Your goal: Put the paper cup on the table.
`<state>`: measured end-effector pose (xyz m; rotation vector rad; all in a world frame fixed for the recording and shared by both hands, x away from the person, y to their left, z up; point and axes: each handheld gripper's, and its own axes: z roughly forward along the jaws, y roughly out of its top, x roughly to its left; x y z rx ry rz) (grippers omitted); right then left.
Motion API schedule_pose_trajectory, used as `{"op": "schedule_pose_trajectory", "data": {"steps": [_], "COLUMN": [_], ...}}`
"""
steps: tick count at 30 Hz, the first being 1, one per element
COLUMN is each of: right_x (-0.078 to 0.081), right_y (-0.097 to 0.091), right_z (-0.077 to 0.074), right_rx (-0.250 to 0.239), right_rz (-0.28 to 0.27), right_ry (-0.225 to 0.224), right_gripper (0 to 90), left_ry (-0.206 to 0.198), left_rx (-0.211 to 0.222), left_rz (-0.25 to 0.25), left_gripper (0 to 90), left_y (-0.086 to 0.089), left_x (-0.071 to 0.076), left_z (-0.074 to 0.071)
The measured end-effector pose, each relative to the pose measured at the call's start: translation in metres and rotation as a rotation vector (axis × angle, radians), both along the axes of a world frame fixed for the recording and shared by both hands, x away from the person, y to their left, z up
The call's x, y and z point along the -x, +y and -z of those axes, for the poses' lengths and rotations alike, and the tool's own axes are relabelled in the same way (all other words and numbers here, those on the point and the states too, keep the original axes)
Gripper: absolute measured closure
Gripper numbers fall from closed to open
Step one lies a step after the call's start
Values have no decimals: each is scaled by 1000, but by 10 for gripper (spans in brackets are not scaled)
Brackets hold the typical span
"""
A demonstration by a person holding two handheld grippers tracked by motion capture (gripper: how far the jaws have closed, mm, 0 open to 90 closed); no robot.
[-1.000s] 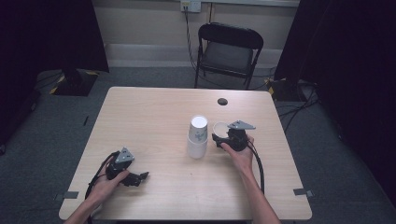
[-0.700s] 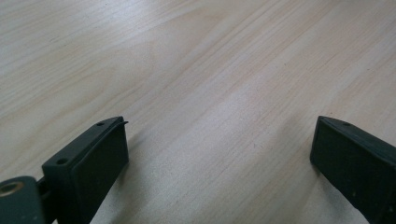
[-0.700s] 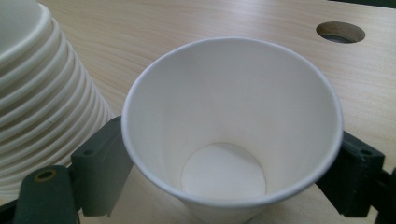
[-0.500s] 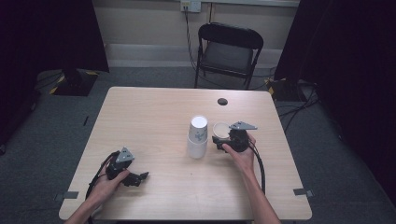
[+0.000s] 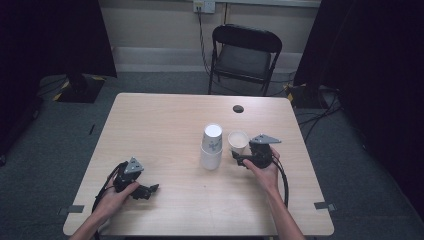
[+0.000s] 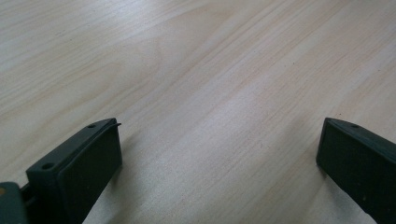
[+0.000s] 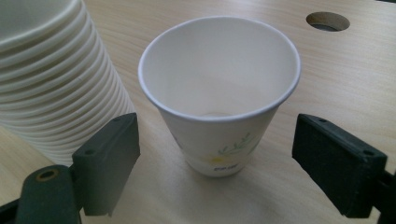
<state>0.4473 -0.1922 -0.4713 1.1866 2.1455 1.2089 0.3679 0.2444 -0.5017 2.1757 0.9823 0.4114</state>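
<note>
Presently a single upright paper cup (image 7: 219,93), stood right of the surface's centre just beside the inverted cup stack (image 7: 51,79), is bracketed untouched by the spread right gripper (image 7: 215,163), while the left gripper (image 6: 219,168) is held agape near the near-left corner.

One table (image 5: 165,125) is standing in the room, and one folding chair (image 5: 243,55) is sitting behind it. On the tabletop, one stack of paper cups (image 5: 212,146) is standing upside down; in the right gripper view roughly a dozen nested rims are showing on that stack (image 7: 51,84), though the exact number cannot be told. One single cup (image 5: 238,141) is standing upright just beside the stack, open end up (image 7: 219,84). One round hole (image 5: 238,108) is showing in the tabletop near the far edge. Two grippers are lying over the table: the left gripper (image 5: 150,190) and the right gripper (image 5: 235,156), each held in one hand.
</note>
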Motion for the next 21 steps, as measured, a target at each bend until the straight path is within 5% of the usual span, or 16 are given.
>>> {"op": "schedule_pose_trajectory", "data": {"steps": [8,21], "right_x": [18,54], "right_y": [-4,-31], "right_z": [-6,-14], "right_rx": [34,13], "right_rz": [-18,13], "right_ry": [5,4], "right_gripper": [148,149], "left_ry": [2,0], "left_rx": [4,2], "left_rz": [-8,-13], "left_gripper": [0,0], "left_y": [0,1], "left_x": [0,0], "left_z": [0,0]}}
